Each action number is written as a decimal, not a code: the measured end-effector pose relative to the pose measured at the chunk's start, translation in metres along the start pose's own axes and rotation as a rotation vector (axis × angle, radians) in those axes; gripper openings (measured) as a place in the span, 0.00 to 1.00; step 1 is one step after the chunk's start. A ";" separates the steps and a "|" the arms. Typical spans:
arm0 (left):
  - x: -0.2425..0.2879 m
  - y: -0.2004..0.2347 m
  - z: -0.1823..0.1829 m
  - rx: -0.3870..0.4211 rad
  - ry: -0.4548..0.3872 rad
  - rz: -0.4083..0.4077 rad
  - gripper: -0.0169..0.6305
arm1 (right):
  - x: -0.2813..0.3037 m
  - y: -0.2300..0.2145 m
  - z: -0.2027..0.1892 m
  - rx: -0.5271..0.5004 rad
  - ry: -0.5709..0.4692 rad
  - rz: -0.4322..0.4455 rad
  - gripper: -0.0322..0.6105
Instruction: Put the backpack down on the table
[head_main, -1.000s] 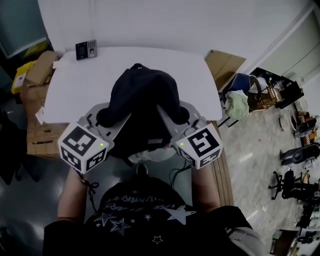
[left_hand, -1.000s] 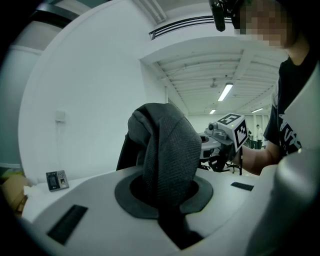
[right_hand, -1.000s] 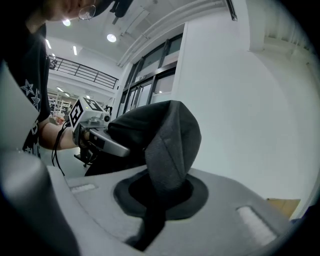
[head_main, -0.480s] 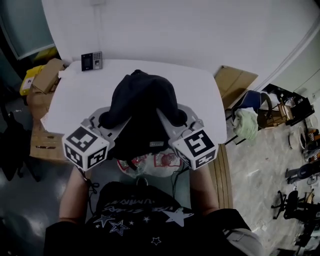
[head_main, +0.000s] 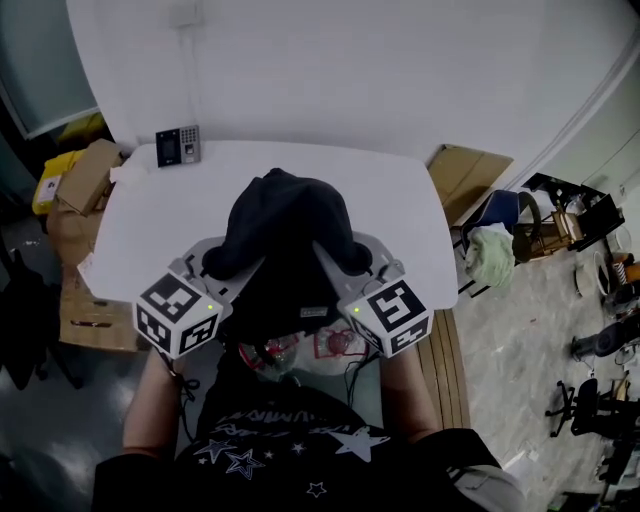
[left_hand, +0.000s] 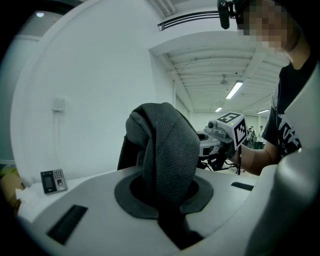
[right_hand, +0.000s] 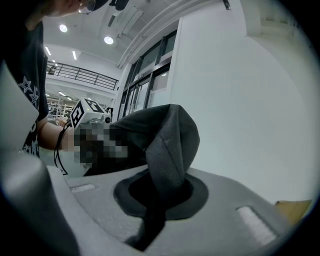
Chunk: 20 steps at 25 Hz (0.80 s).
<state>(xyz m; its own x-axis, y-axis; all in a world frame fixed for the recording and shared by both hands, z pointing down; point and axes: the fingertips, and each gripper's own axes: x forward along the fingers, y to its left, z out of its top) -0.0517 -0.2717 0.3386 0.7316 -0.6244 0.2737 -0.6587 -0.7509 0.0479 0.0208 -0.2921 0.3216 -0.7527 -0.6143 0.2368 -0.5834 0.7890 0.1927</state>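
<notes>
A black backpack (head_main: 285, 235) hangs between my two grippers, over the near edge of the white table (head_main: 380, 190). My left gripper (head_main: 222, 262) is shut on a fold of the backpack's dark fabric (left_hand: 167, 150), bunched up between its jaws. The right gripper (head_main: 352, 258) is shut on another fold of the same backpack (right_hand: 167, 150). In the left gripper view the right gripper's marker cube (left_hand: 232, 127) shows beyond the fabric. The backpack's lower part hides behind the grippers and whether it touches the table I cannot tell.
A small dark keypad device (head_main: 178, 146) lies at the table's far left corner. Cardboard boxes (head_main: 85, 175) stand left of the table, another box (head_main: 468, 180) and a chair with clothes (head_main: 495, 240) to the right. A white wall rises behind the table.
Both grippers and the backpack have moved forward over the table; the table now lies nearer in the head view.
</notes>
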 end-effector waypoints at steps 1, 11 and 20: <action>0.001 0.008 0.001 0.007 -0.003 -0.010 0.10 | 0.007 -0.003 0.002 0.001 0.001 -0.009 0.08; 0.025 0.109 0.017 0.027 -0.017 -0.102 0.10 | 0.092 -0.045 0.020 0.005 0.033 -0.096 0.08; 0.052 0.189 0.021 0.043 -0.023 -0.147 0.10 | 0.163 -0.081 0.025 -0.016 0.063 -0.131 0.08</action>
<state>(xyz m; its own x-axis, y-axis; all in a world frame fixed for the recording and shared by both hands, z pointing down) -0.1350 -0.4506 0.3412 0.8236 -0.5118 0.2443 -0.5368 -0.8426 0.0446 -0.0620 -0.4558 0.3212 -0.6497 -0.7113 0.2682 -0.6699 0.7025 0.2404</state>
